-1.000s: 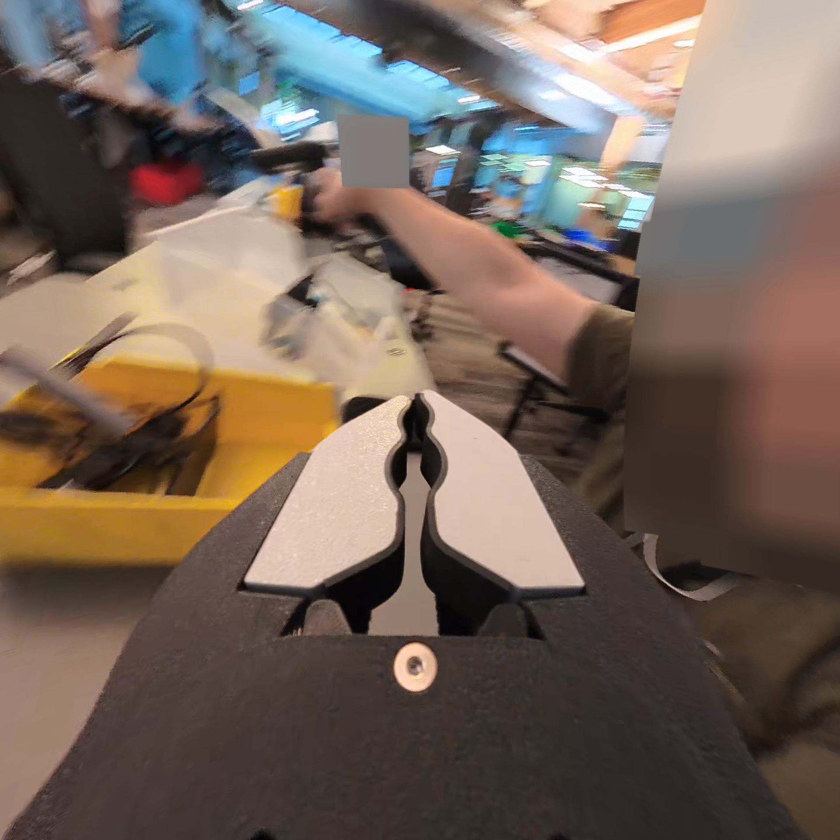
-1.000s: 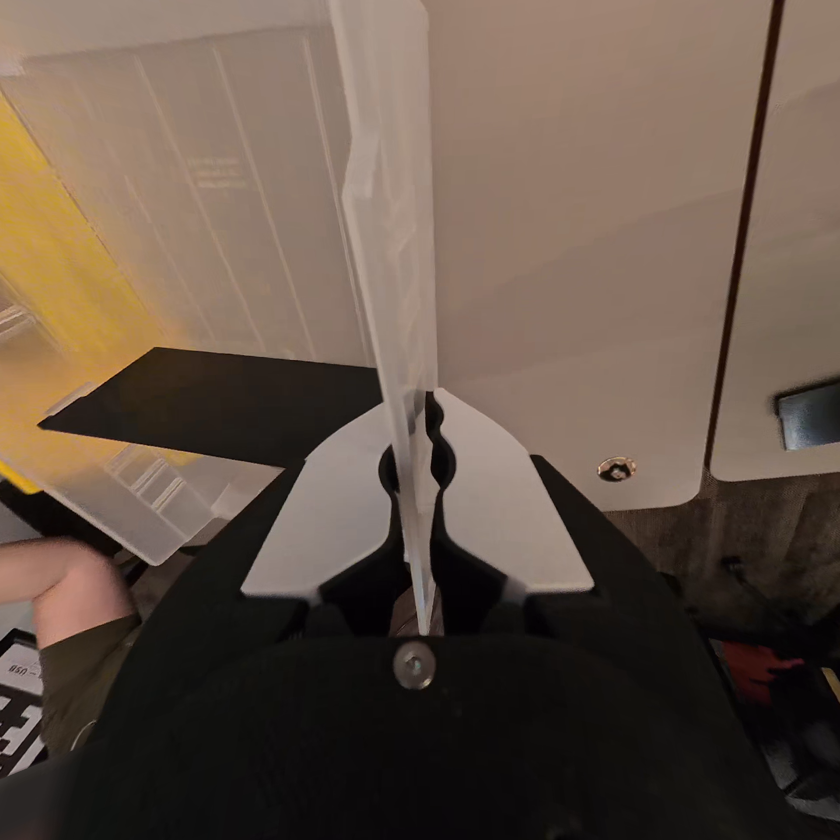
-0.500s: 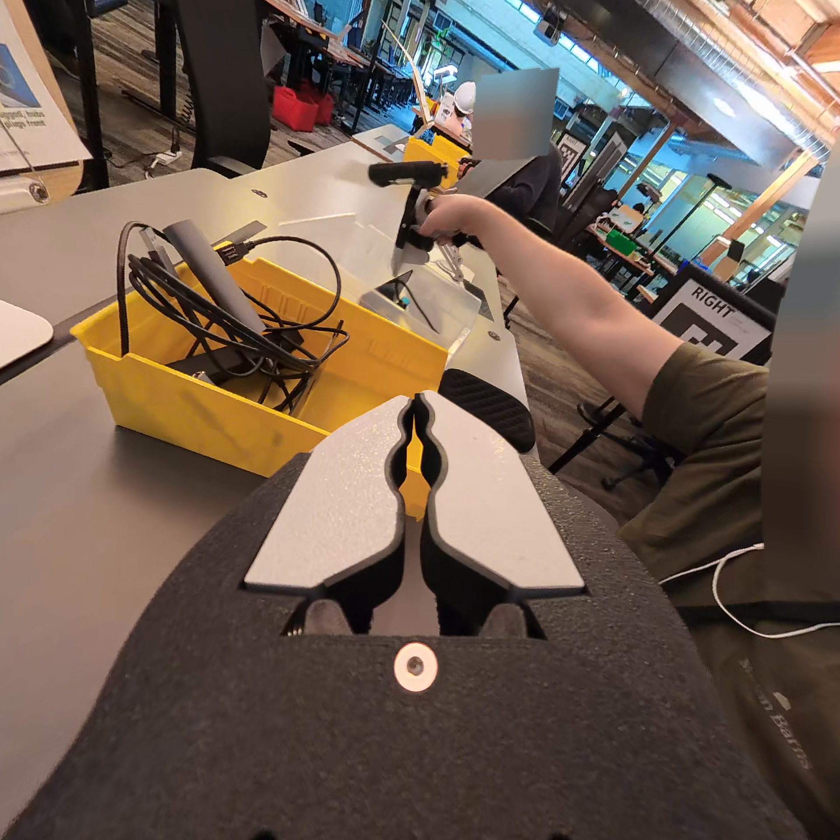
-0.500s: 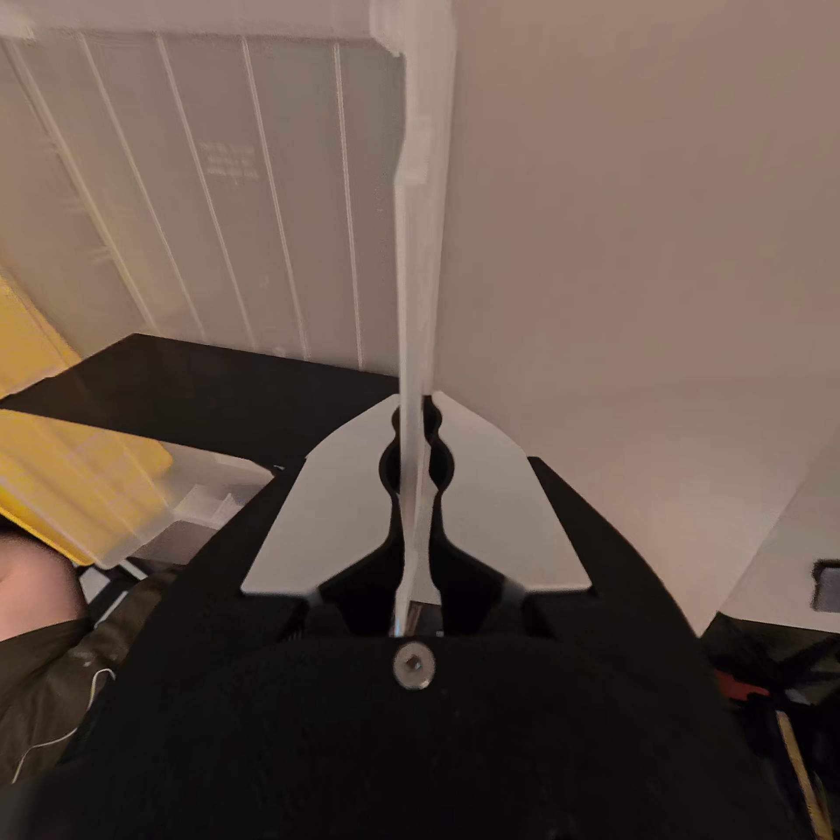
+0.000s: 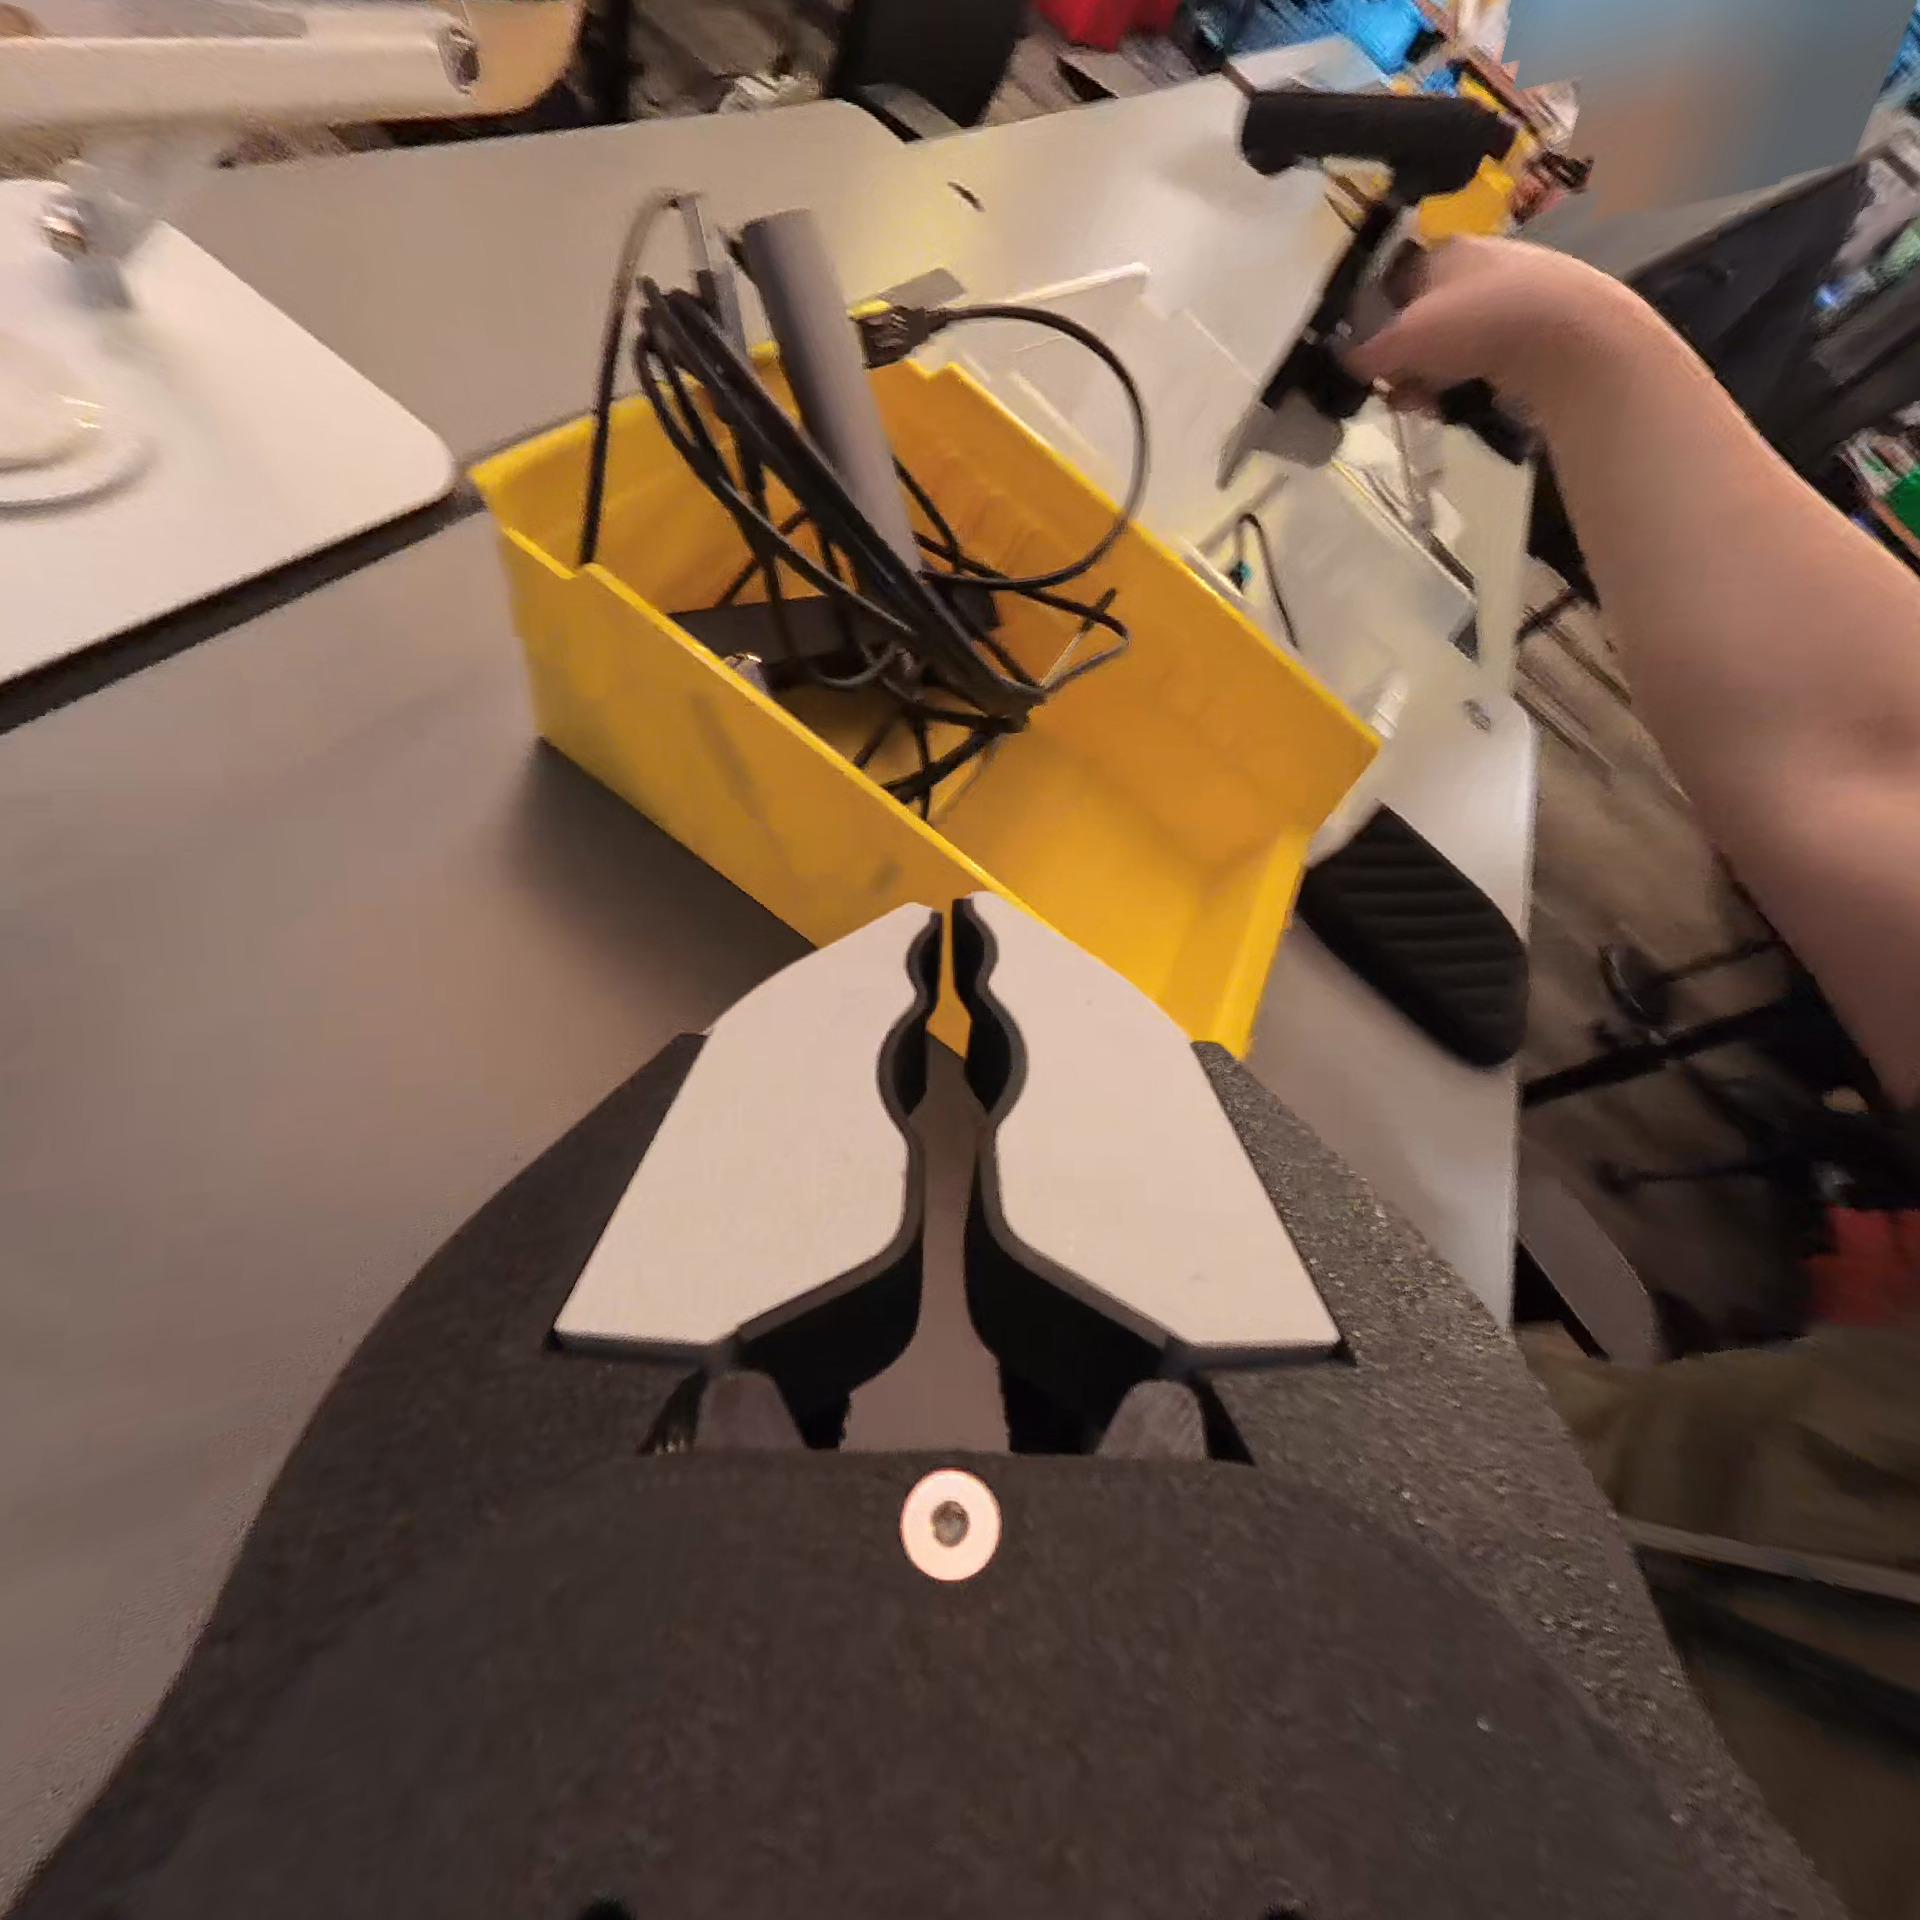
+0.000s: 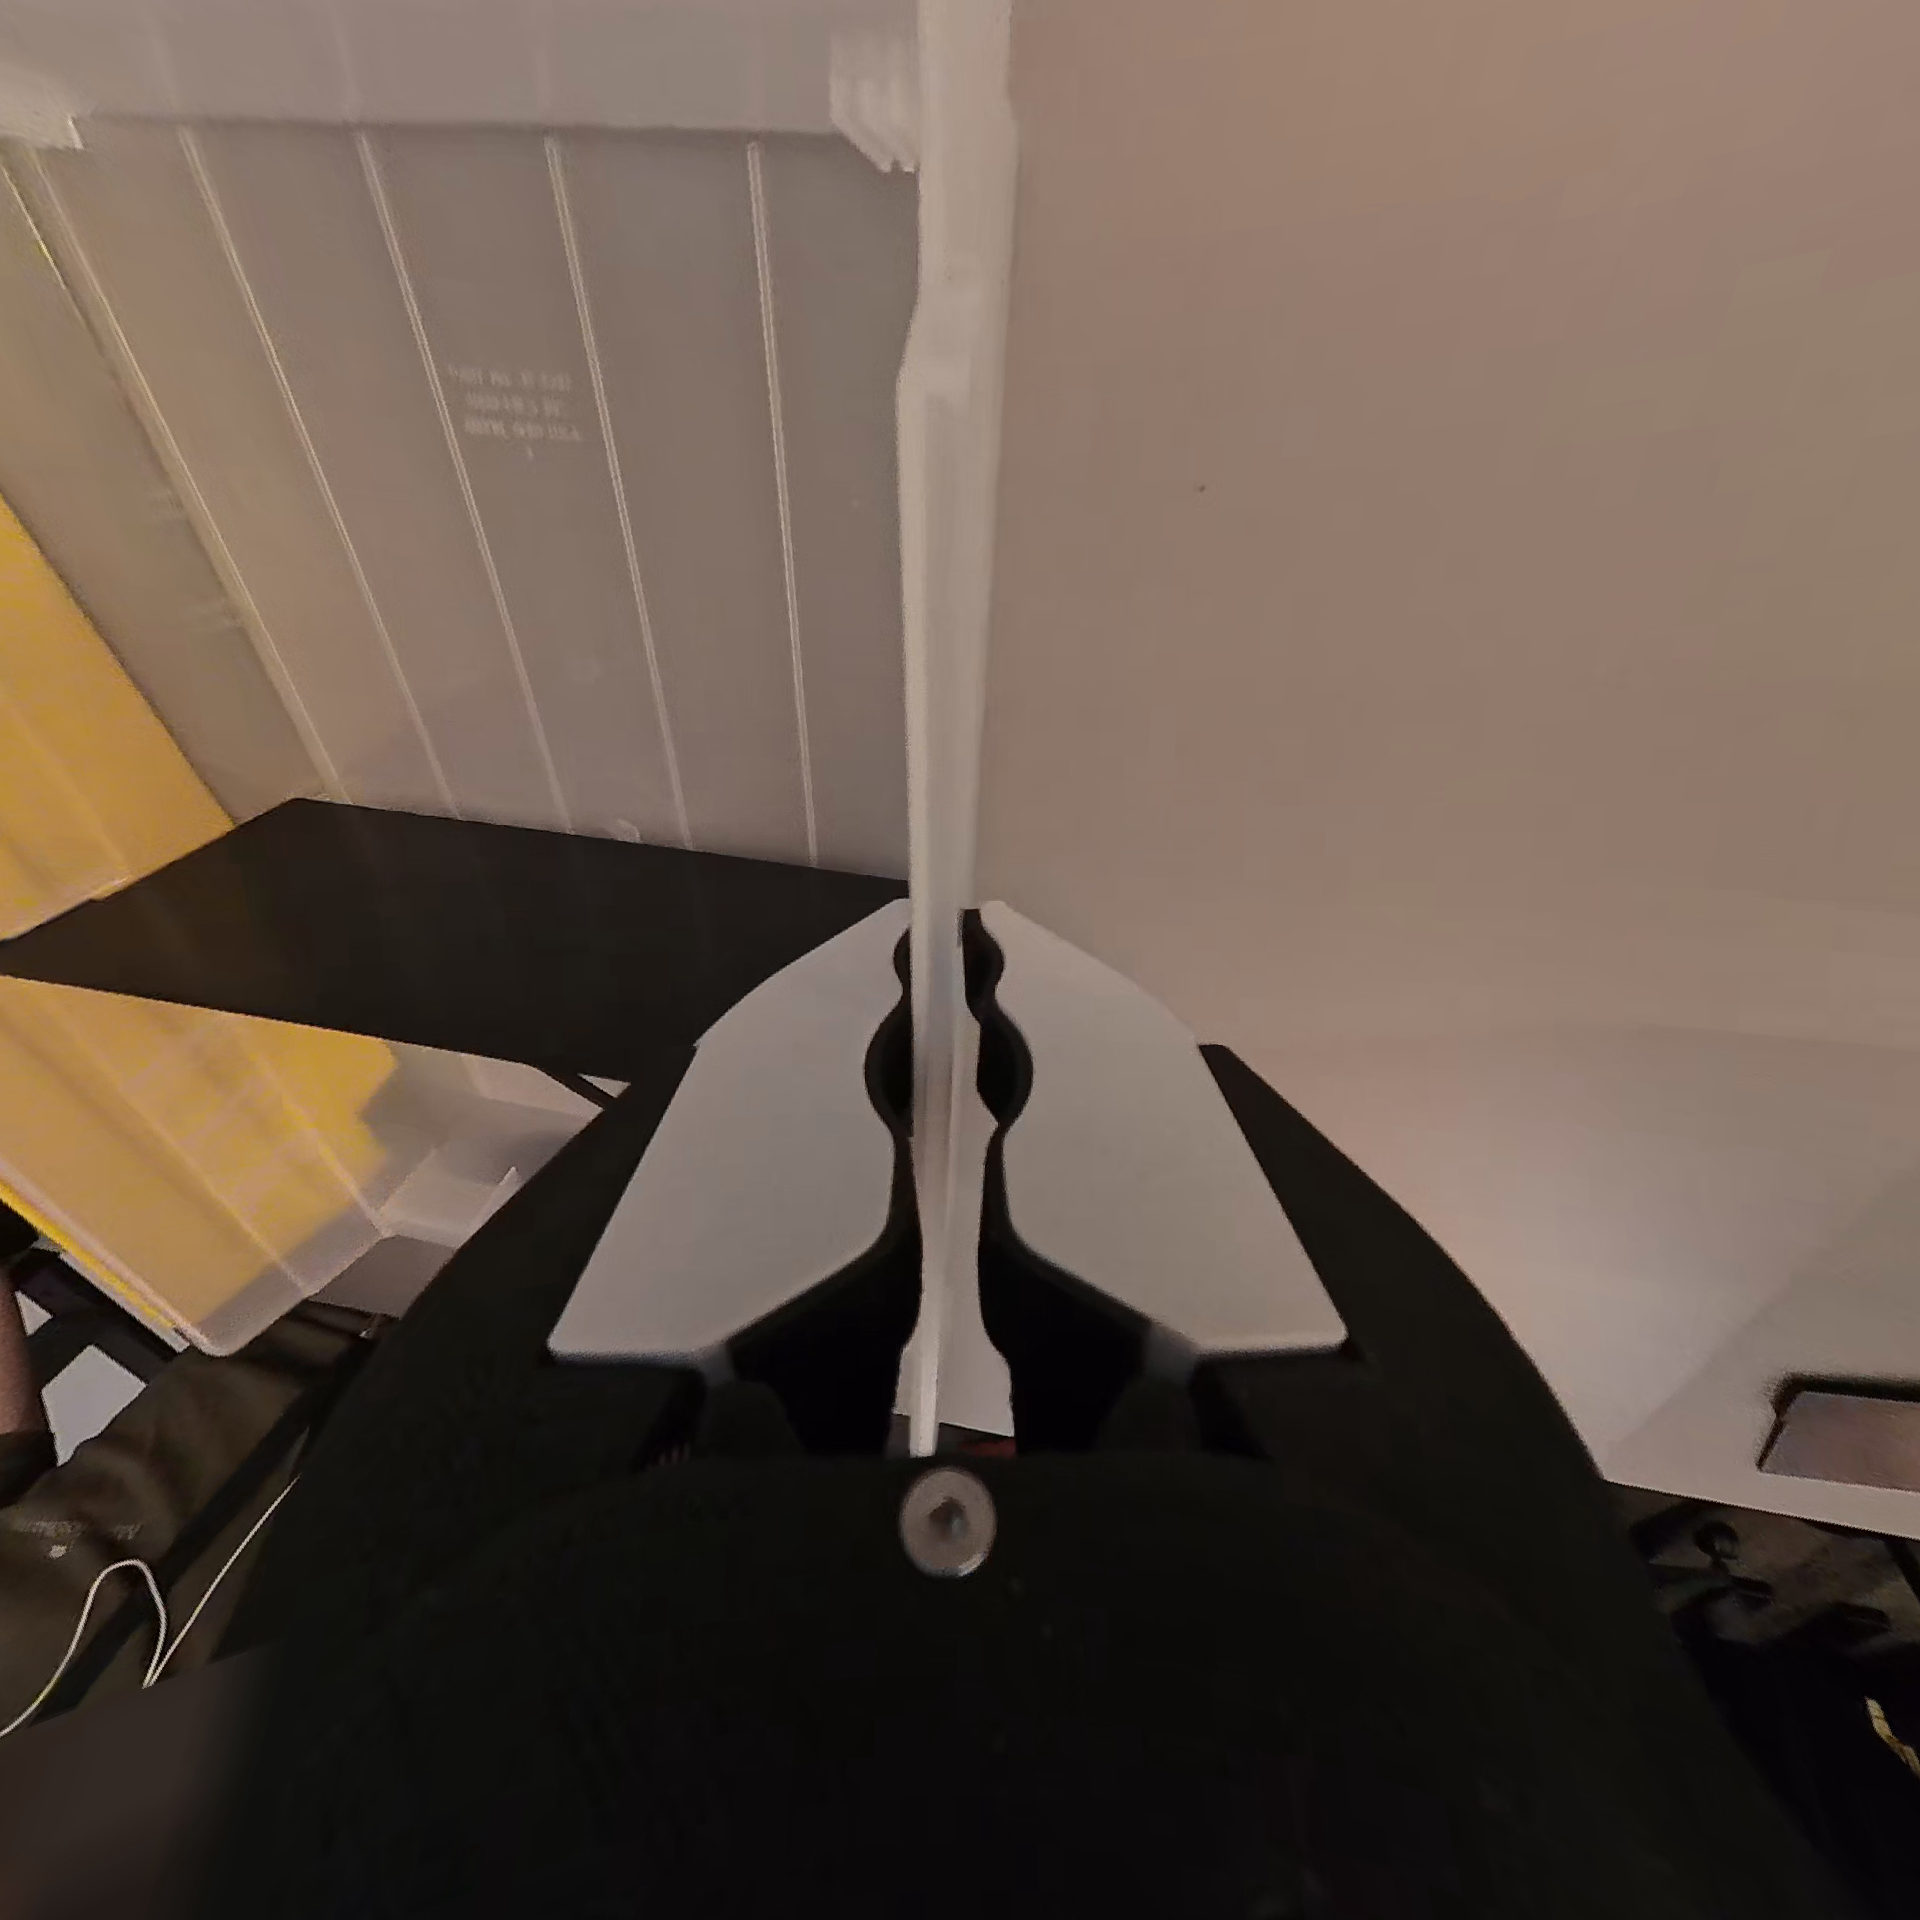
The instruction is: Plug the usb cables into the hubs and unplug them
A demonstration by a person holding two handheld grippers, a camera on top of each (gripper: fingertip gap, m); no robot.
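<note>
my left tongs sit pressed together with nothing between them, low over the grey tabletop just short of the yellow bin. inside it lie the tangled black usb cables and a grey hub leaning upright. beyond, my right tongs pinch the edge of a clear plastic lid.

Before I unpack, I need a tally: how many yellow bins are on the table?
1. The bin sits mid-table ahead of the left gripper, full of cables; the clear lid could hide another.
</note>
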